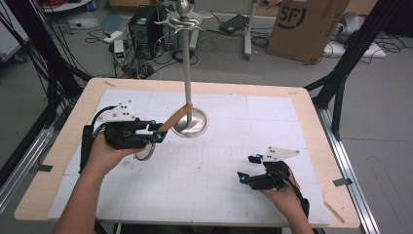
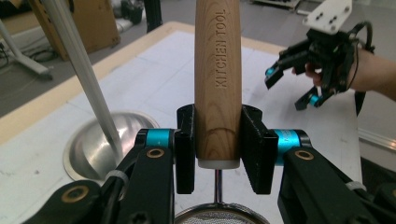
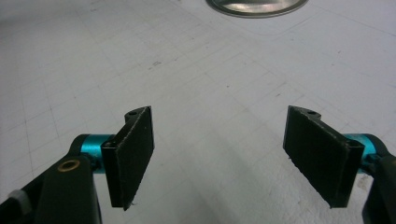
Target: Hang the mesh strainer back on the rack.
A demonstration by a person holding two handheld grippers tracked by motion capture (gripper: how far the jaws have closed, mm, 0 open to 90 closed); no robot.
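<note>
While left gripper (image 2: 217, 154) clamps strainer's wooden handle (image 2: 217, 79), mesh end low near stand (image 1: 188, 68), carry step under way. Right gripper (image 3: 229, 158) wide open, empty. Next likely: lift handle toward stand's top hooks (image 1: 184, 20).

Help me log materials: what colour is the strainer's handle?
Light brown wood handle, clearest in the left gripper view.

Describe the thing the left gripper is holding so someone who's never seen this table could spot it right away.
On the white mat, find the tall metal stand with its round base. Just left of it, the left gripper clamps a strainer by its wooden handle. It is the only wooden piece there, stamped KITCHEN TOOL, with wire mesh below.
</note>
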